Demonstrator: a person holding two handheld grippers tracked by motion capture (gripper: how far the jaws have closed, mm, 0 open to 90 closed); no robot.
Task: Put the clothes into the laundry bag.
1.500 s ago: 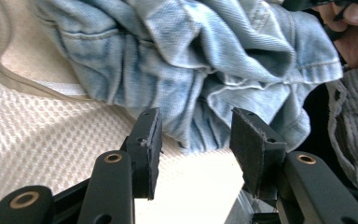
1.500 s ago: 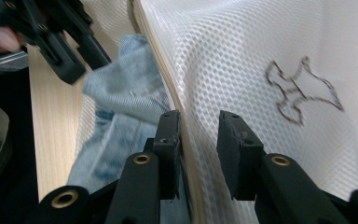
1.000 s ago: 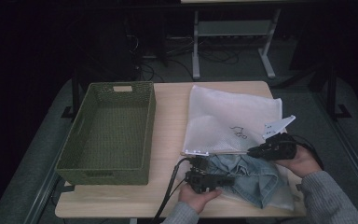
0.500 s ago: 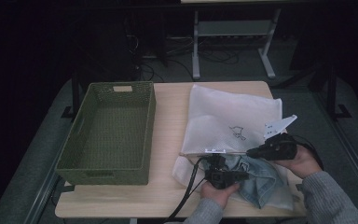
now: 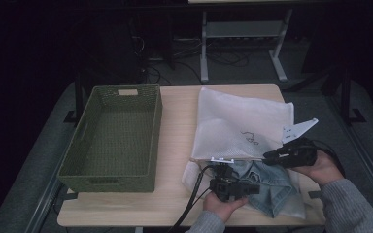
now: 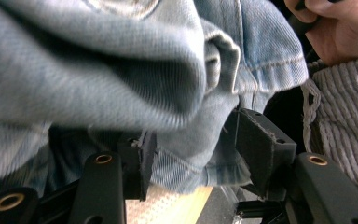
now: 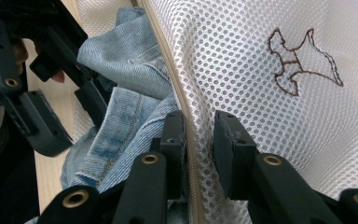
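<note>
My right claw point(image 7: 199, 140) is pinched on the zipper edge of the white mesh bag point(image 5: 238, 124), holding the upper layer of its mouth up at the near right of the table point(image 5: 177, 145), and that grip looks sound: the seam runs straight between the two pads. My left claw point(image 6: 191, 154) has its jaws spread wide with a fold of the jeans point(image 6: 135, 60) sagging between them but not yet squeezed, so I count it as released. The jeans point(image 5: 267, 182) lie bunched on the lower layer of the bag at the front edge of the table, partly under the lifted mouth, with a good part hanging out toward me. The step in hand, as I judge it, is feeding the jeans into the bag. To do it well I should close the left claw on a thick fold rather than a single hem, so the cloth moves as one lump, and push it away from me, deep under the raised edge, while the right claw keeps the mouth lifted and taut. The green basket point(image 5: 114, 136) stands well apart to the left and plays no part yet.
</note>
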